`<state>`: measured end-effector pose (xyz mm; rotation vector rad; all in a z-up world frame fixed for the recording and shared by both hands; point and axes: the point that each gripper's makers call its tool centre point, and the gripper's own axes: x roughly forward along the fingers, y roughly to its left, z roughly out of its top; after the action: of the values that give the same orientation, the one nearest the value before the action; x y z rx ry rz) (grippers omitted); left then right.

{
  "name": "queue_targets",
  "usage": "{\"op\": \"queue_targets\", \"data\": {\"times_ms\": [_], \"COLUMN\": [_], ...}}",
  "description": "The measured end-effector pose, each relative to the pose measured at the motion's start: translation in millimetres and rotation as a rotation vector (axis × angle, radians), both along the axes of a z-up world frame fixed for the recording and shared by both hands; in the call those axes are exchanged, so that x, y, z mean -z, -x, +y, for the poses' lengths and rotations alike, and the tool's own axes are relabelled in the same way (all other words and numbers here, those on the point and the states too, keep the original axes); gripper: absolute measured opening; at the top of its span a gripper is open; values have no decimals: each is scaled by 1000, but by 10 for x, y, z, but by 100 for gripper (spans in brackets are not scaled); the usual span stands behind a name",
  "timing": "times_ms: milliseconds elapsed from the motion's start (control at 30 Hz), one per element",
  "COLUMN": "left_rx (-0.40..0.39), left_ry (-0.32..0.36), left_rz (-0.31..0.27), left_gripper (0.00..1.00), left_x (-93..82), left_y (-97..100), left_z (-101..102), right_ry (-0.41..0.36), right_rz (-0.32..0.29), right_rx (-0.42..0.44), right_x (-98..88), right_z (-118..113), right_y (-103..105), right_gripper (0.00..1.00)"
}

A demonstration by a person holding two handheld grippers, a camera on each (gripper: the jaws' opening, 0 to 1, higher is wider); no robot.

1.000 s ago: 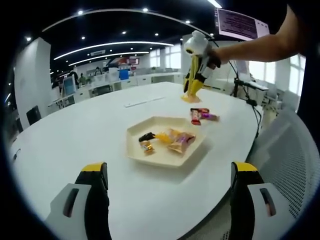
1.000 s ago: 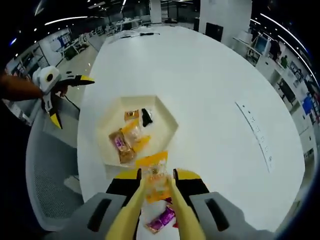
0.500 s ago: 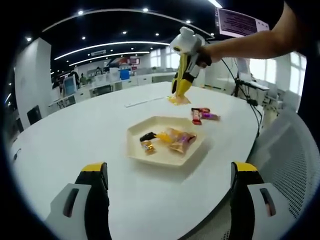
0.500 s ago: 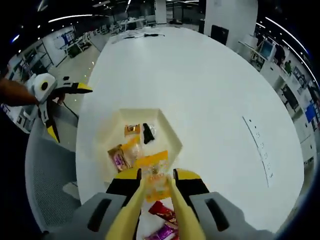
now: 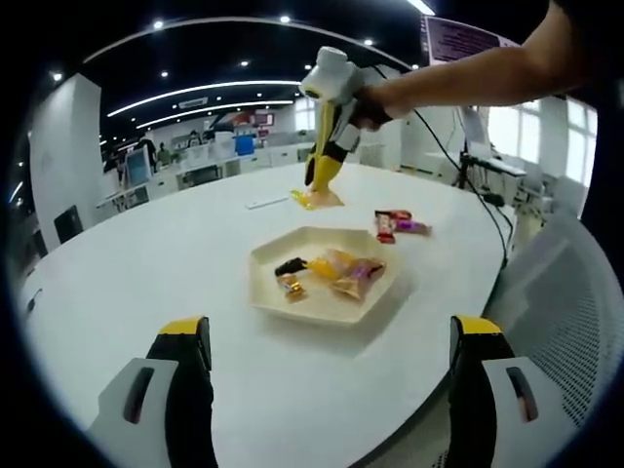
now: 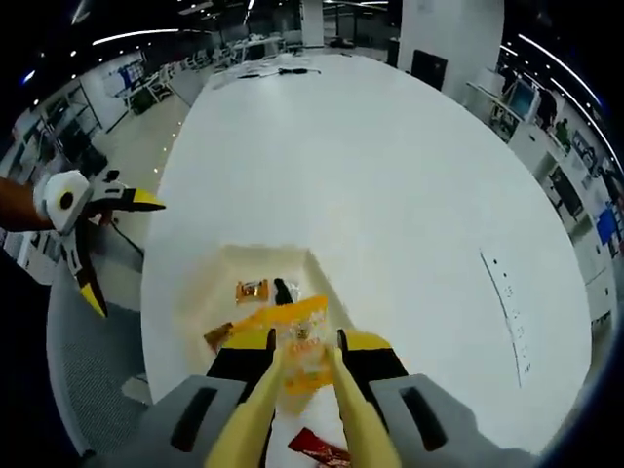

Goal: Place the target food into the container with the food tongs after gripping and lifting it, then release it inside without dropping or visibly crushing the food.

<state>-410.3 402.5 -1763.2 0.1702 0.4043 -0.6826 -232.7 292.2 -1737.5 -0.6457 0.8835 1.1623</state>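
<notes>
One white table (image 5: 146, 263), open office, right fingers (image 6: 305, 366) pinching tongs (image 6: 258, 414), left fingers (image 5: 322, 356) spread.

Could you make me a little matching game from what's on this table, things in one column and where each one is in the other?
Things:
1. orange snack packet
2. cream tray
3. red and purple wrappers
4. left gripper

Places or states:
A. lying on the white table beside the tray
B. pinched in the yellow tongs, up in the air
C. holds several wrapped snacks
D. jaws wide apart, holding nothing

Pairs: 1-B, 2-C, 3-A, 4-D
</notes>
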Motion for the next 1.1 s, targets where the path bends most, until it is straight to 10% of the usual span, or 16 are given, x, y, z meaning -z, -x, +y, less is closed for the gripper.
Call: {"op": "queue_targets", "data": {"times_ms": [533, 1100], "left_rx": [7, 5], "left_ry": [19, 20], "left_rz": [-10, -63], "left_gripper": [99, 99], "left_x": [-28, -117], "left_y": [-3, -15], "left_z": [-19, -10], "right_ry": [-58, -192], "right_rz": [-41, -187], "right_rx": [26, 110], "right_x": [-105, -759], "right_z": [53, -303], "right_y": [8, 4], "right_gripper": [28, 28]}}
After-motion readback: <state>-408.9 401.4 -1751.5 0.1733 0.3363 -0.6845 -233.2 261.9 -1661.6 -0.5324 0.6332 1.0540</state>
